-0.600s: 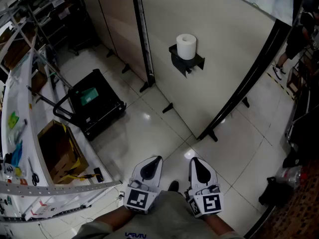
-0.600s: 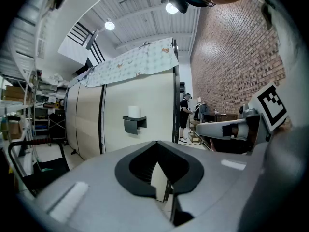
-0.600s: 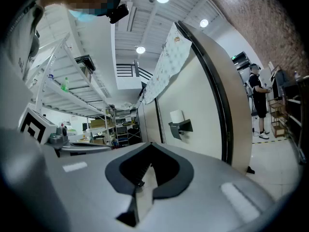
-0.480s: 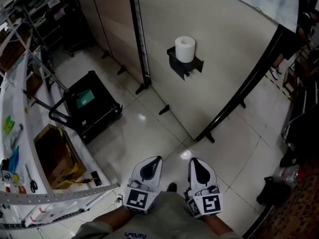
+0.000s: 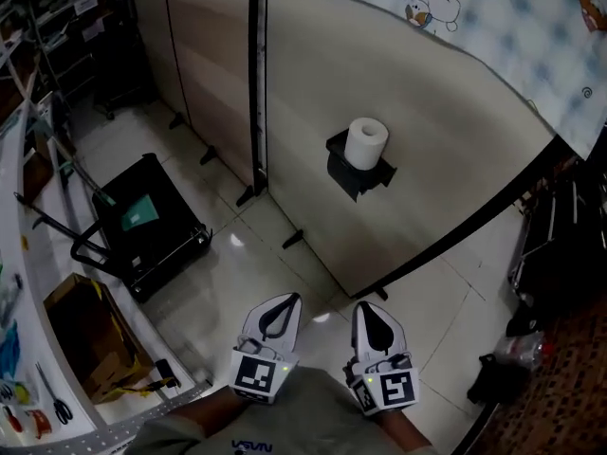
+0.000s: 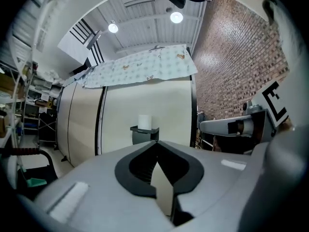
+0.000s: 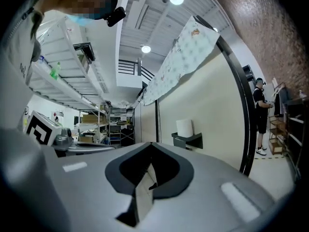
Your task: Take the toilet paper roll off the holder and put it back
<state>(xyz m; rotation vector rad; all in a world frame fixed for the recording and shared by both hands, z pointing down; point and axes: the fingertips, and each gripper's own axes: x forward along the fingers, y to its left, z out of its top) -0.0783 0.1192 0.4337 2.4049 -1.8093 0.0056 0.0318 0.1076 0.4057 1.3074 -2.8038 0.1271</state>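
From the head view we see the left tool (image 5: 282, 303) and the right tool (image 5: 365, 312) side by side low in the picture, both pointing toward a beige panel (image 5: 446, 169). Each has its jaws pressed together with nothing between them. The roll (image 5: 365, 142) stands upright on the black holder (image 5: 358, 171), which is fixed to the panel, well apart from both tools. A patterned cloth (image 5: 493, 36) hangs over the panel's top edge. To the left, a black cart (image 5: 152, 226) sits on the pale tiled floor (image 5: 275, 263), and a cardboard box (image 5: 90, 335) lies nearer us beside it. In the left gripper view, the left tool's jaws meet at the tip and grip nothing. Beyond them the roll (image 6: 145, 122) rests on the holder (image 6: 144, 135), with a brick wall (image 6: 231, 57) to the right. In the right gripper view, the right tool's jaws are likewise closed and empty. The roll (image 7: 184, 127) on its holder (image 7: 188, 140) shows just right of the tip. Shelves (image 7: 67, 81) fill the left side, and a person (image 7: 261, 115) stands far off at the right edge.
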